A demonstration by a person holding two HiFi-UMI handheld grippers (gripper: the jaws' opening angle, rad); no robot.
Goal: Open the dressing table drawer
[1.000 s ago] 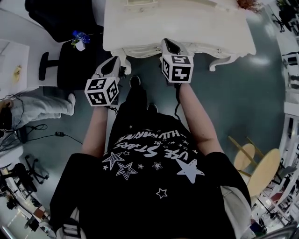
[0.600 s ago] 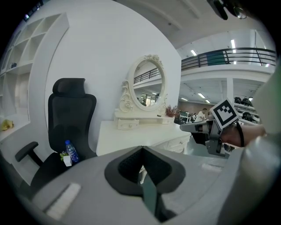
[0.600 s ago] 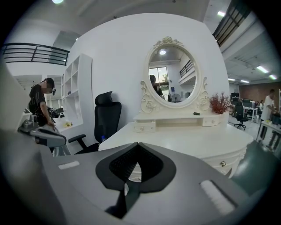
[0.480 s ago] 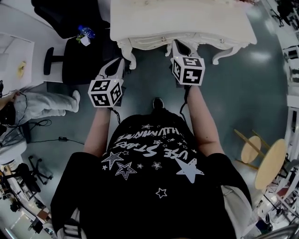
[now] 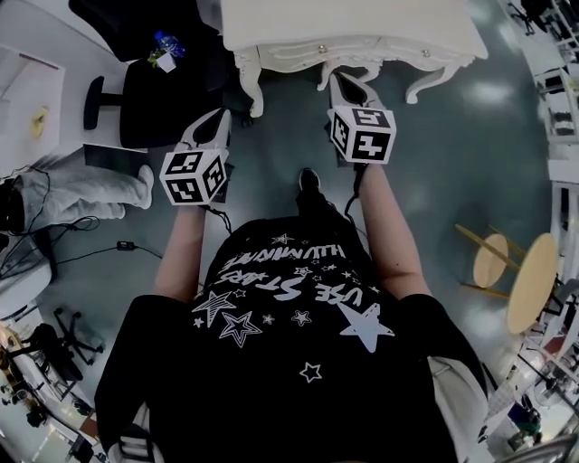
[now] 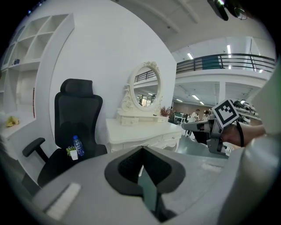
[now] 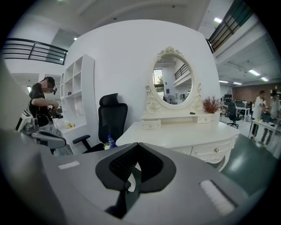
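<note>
From the head view, we see the white surface [image 5: 362, 23] at the top of the frame, its drawer [image 5: 303, 52] shut in the front rail. Dark floor [image 5: 289, 136] lies open between it and us. The left tool [image 5: 218, 118] and right tool [image 5: 341, 81] both point toward that front edge and touch nothing. A black chair [image 5: 154, 99] stands just left of the surface, and stools [image 5: 534, 280] stand well off to the right.

In the left tool's view, its tips [image 6: 142, 154] meet with nothing between them. Beyond them we see the surface's corner [image 6: 140, 129], a mirror [image 6: 146, 85] on top, and wall shelves [image 6: 30, 57] to the left.

In the right tool's view, the tips [image 7: 138, 147] are likewise pressed together and empty. The drawer's knob [image 7: 215, 150] shows under the surface's rim [image 7: 184, 134], well apart from the tool, with clear floor to the right.
</note>
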